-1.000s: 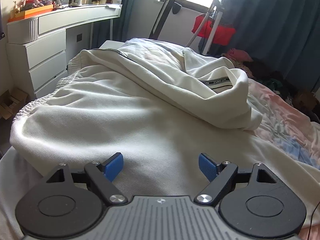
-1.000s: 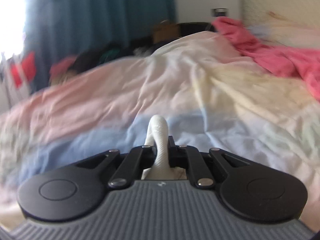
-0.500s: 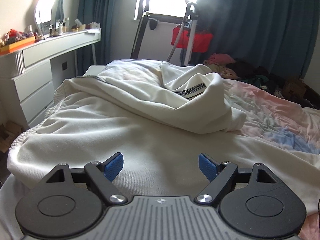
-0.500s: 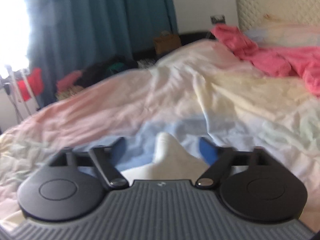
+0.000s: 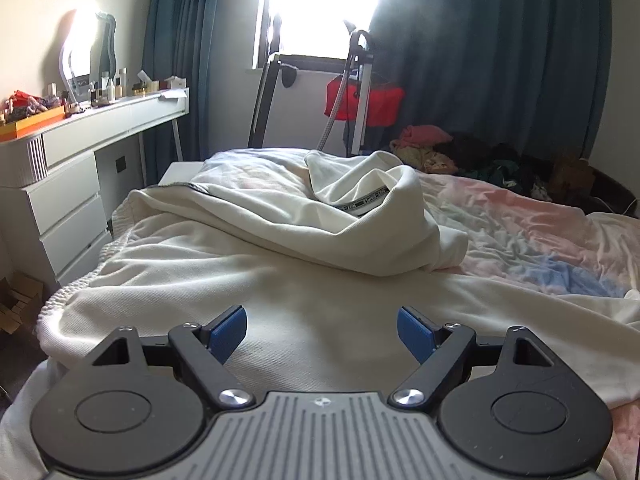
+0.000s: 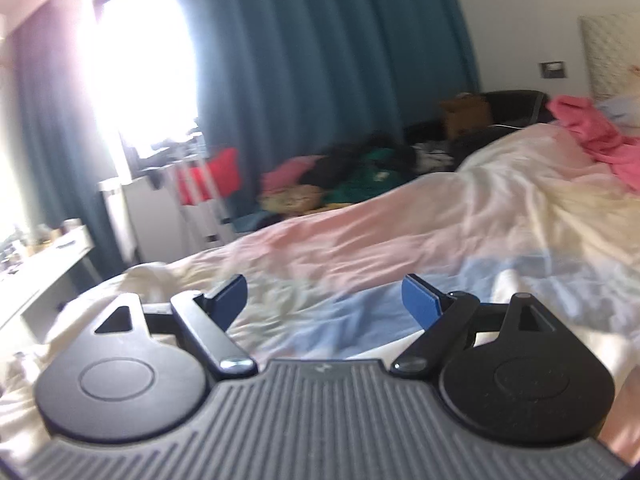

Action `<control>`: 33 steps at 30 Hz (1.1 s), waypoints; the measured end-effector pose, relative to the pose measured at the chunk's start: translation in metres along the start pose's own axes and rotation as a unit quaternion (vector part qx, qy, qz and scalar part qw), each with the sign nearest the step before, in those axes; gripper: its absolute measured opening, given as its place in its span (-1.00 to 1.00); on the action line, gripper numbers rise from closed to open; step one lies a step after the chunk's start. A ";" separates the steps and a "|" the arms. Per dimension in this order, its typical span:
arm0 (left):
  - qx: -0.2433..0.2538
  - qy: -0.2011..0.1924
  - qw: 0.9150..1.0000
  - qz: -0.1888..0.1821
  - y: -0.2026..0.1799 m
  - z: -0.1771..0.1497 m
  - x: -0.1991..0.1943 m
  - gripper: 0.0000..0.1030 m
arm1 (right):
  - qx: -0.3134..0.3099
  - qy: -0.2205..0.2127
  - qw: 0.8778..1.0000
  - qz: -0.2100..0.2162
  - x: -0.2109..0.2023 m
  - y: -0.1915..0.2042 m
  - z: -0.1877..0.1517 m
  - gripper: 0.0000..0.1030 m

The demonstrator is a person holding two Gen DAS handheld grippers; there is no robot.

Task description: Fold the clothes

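We see our left gripper (image 5: 321,330) and right gripper (image 6: 324,301): matte black linkage arms, round black discs, silver screws, blue pads (image 5: 228,328), ribbed grey bodies with a small centre emblem.

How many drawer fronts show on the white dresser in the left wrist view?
3, stacked on the white dresser at the left edge: top, middle, bottom. More may lie outside the frame.

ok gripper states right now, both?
Left gripper: open, empty, over the cream garment.
Right gripper: open, holding nothing.
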State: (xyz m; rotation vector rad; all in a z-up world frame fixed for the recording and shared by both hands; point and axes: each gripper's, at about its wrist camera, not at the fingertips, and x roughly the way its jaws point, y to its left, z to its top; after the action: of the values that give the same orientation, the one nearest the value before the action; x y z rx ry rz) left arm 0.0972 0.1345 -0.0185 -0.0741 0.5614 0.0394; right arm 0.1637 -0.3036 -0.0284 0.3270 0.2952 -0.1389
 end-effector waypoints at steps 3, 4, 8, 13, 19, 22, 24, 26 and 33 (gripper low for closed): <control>0.013 -0.019 1.000 -0.001 -0.005 -0.001 -0.011 0.63 | -0.022 -0.005 1.000 0.017 -0.022 0.021 -0.015 0.66; 0.019 -0.027 0.999 -0.002 -0.007 -0.001 -0.016 0.63 | -0.029 -0.007 0.999 0.023 -0.029 0.028 -0.020 0.66; 0.042 -0.044 0.998 -0.007 -0.016 -0.005 -0.026 0.64 | -0.057 -0.014 0.997 0.045 -0.057 0.056 -0.041 0.66; 0.020 -0.013 0.999 -0.022 -0.014 -0.007 -0.014 0.65 | -0.050 0.008 0.997 0.058 -0.055 0.062 -0.051 0.66; -0.054 0.044 0.997 -0.044 0.002 0.025 0.043 0.65 | -0.035 0.040 0.997 0.056 -0.039 0.062 -0.060 0.66; -0.055 0.046 0.997 -0.035 0.004 0.054 0.086 0.65 | -0.027 0.056 0.997 0.055 -0.032 0.061 -0.064 0.66; -0.071 0.055 0.995 -0.032 0.004 0.075 0.121 0.65 | -0.022 0.067 0.996 0.054 -0.027 0.061 -0.067 0.66; -0.094 0.066 0.993 -0.034 0.008 0.097 0.164 0.65 | -0.016 0.070 0.996 0.050 -0.018 0.058 -0.071 0.66; -0.162 0.058 0.985 -0.030 0.016 0.170 0.289 0.61 | -0.038 0.041 0.998 -0.006 0.032 0.053 -0.076 0.66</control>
State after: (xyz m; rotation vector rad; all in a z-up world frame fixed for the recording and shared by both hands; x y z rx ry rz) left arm 0.4304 0.1691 -0.0300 -0.4129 0.6645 0.0678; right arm 0.1841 -0.2314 -0.0913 0.2568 0.3829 -0.1257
